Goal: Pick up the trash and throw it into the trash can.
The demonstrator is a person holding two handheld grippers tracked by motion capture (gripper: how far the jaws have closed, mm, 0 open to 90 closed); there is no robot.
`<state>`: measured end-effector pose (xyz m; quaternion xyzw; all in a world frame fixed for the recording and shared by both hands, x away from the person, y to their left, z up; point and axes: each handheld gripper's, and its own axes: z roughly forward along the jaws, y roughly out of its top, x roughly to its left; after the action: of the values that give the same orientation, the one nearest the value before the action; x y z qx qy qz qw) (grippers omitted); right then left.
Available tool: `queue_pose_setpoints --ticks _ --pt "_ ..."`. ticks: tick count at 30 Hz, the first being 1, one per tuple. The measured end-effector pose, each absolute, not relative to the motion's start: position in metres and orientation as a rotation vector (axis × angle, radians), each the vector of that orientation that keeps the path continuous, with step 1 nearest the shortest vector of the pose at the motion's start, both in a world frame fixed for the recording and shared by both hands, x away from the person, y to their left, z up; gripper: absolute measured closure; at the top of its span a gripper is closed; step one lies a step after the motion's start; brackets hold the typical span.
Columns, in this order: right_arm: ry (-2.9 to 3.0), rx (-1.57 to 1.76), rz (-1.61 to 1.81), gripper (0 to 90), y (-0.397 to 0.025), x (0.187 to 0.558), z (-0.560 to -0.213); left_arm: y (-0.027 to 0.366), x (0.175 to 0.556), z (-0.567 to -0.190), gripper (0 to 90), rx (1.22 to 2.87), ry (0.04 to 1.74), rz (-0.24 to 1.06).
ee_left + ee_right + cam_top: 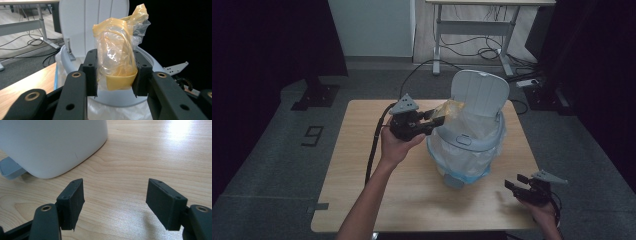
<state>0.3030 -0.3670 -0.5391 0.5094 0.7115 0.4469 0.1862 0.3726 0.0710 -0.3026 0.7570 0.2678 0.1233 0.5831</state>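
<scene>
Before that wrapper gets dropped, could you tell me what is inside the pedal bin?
The pedal bin is lined with a clear plastic liner folded over its rim. The lid stands open. The left gripper holds the crumpled yellow wrapper at the rim. The bin's bottom is hidden by the liner.

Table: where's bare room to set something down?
Free: the table left of the bin, and the front strip between the bin and the right gripper. Crowded: the bin's rim, where the left gripper holds a yellow bag.
</scene>
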Motion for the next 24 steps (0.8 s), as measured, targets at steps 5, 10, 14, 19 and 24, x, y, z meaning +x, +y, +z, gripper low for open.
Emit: queue_pose_setpoints --ticks 5,10,14,19,24 --pt "2.007 1.435 1.259 30.1 -0.367 0.303 -0.539 0.065 0.374 -0.296 62.8 1.767 0.611 0.287" --pt "2.012 1.433 1.257 30.1 -0.366 0.303 -0.54 0.057 0.378 -0.292 62.7 1.776 0.607 0.283" --pt "2.01 1.436 1.258 30.1 -0.367 0.303 -0.539 0.05 0.381 -0.291 62.7 1.785 0.603 0.278" --pt "2.01 1.439 1.259 30.1 -0.367 0.303 -0.539 0.041 0.385 -0.29 62.6 1.794 0.59 0.267" --pt "2.006 1.438 1.264 30.1 -0.368 0.303 -0.539 0.03 0.389 -0.29 62.6 1.814 0.582 0.265"
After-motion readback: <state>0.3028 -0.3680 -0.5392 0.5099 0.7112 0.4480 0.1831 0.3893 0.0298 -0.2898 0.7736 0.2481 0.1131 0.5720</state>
